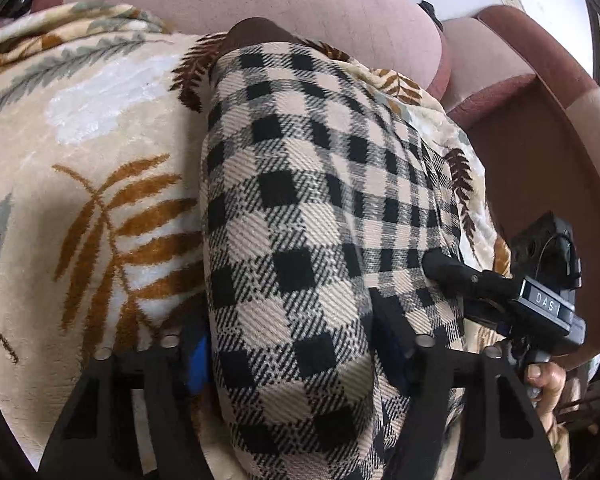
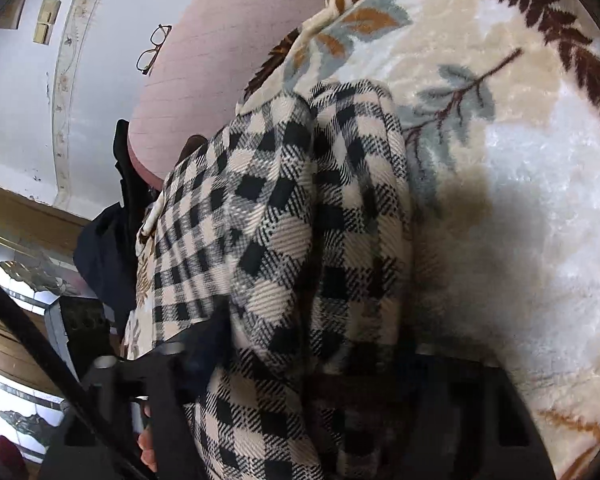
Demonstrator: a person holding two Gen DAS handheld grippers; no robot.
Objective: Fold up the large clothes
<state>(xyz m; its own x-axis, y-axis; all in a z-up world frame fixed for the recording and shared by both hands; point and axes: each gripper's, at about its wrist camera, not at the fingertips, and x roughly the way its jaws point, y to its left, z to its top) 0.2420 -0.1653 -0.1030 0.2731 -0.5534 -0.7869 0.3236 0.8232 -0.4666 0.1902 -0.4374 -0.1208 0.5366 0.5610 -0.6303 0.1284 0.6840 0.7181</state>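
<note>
Mid-fold on the sofa: you have the black-and-cream checked woven garment (image 1: pixel 308 216) gathered into a long, doubled-over strip on the cream plush blanket with brown and grey leaf print (image 1: pixel 80 168), running from 6 o'clock up toward 12 in the left wrist view. Your left gripper (image 1: pixel 296 344) stands spread, its black fingers (image 1: pixel 168 360) flanking the near end of the strip, blue pads showing, not yet squeezing it. Your right gripper (image 2: pixel 296 364) meets the same cloth; fabric bunches between its fingers, but blur and shadow leave it impossible to tell whether it is pinching. In the left view it reaches in from 4 o'clock, tip touching the strip's edge. By the look of it, the lengthwise folds are done while the crosswise fold and final squaring remain. The blanket covers a pink upholstered sofa with darker maroon trim (image 1: pixel 340 4). Dark-framed spectacles (image 2: pixel 153 49) rest on the backrest at 11 o'clock in the right view, a white wall with a patterned border (image 2: pixel 66 64) behind, dark clothing (image 2: pixel 112 236) heaped at 9 o'clock.
</note>
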